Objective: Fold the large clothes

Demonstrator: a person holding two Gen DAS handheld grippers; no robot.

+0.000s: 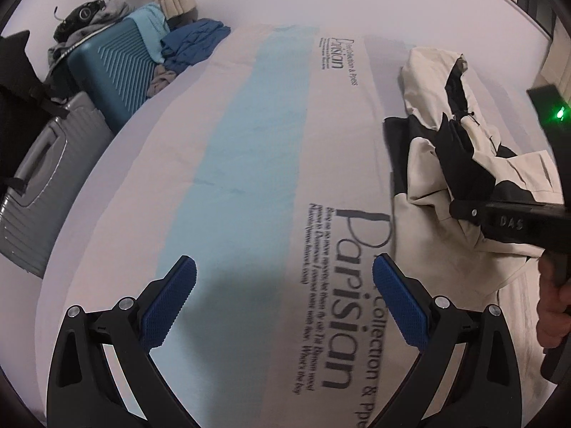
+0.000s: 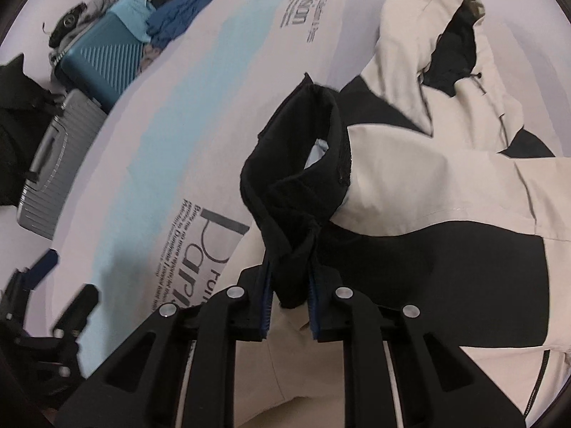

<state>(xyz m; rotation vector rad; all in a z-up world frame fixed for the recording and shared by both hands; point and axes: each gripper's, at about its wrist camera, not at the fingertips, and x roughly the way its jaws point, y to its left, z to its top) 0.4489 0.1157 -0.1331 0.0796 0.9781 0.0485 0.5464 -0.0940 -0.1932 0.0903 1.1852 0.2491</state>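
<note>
A cream and black hooded jacket (image 2: 446, 185) lies rumpled on a bed sheet (image 2: 228, 82) printed with "Parisian" and a light blue stripe. My right gripper (image 2: 289, 274) is shut on the jacket's black sleeve cuff (image 2: 285, 192) and holds it lifted over the jacket body. In the left wrist view the jacket (image 1: 439, 164) lies at the right, with the right gripper's black body (image 1: 506, 221) over it. My left gripper (image 1: 283, 285) is open and empty above the sheet (image 1: 249, 149), left of the jacket. It also shows in the right wrist view (image 2: 64, 285).
Beside the bed at the left stand a grey suitcase (image 1: 39, 185) and a teal suitcase (image 1: 114, 67) with loose clothes (image 1: 192, 42) piled on and behind it. A black bag (image 1: 18, 82) sits at the far left.
</note>
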